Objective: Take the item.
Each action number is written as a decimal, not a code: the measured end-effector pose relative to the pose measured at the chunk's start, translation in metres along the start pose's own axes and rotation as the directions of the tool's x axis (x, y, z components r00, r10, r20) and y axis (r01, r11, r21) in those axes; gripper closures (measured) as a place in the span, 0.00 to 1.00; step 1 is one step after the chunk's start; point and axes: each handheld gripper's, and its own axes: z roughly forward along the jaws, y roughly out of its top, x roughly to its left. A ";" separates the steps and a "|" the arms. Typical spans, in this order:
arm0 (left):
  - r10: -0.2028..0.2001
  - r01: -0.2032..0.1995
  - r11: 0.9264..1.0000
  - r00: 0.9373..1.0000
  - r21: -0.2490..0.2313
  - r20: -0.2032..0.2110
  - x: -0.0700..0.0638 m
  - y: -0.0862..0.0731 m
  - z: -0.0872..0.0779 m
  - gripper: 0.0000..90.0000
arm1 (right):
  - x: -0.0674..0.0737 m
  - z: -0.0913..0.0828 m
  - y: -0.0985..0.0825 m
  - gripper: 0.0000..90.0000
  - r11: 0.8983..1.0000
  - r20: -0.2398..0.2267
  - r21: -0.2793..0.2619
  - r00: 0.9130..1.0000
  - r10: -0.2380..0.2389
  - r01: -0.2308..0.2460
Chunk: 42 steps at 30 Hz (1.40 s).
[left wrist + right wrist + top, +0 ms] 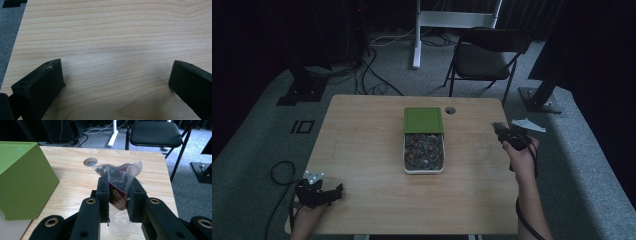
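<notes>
Currently right tongs [117,195] pinch a snack packet [120,180] clear of the box [424,145]; left tongs [115,82] gape wide, idle over bare counter [112,37].

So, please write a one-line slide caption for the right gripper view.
Right gripper shut on a clear snack packet above the wooden table, beside the green box lid.

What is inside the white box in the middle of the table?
The white box holds many small dark packets with reddish labels, piled together. Its green lid stands open at the far side. What lies under the top layer, and the box bottom, is covered.
</notes>
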 end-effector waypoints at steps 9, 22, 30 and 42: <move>0.000 0.000 1.000 1.000 0.000 0.000 0.000 0.000 0.000 0.00 | -0.004 0.010 -0.003 0.84 1.000 0.015 0.028 1.000 0.008 -0.009; 0.000 0.000 1.000 1.000 -0.001 0.000 0.000 0.000 0.000 0.00 | -0.009 0.030 -0.013 0.84 0.995 0.027 0.096 0.999 0.018 -0.021; 0.000 0.000 1.000 1.000 0.000 0.000 0.000 0.000 0.000 0.00 | -0.007 0.034 -0.015 0.83 0.993 0.034 0.118 0.999 0.007 -0.011; 0.000 0.000 1.000 1.000 0.000 0.000 0.000 0.000 0.000 0.00 | -0.007 0.026 -0.009 0.68 0.994 -0.003 0.104 1.000 0.024 -0.023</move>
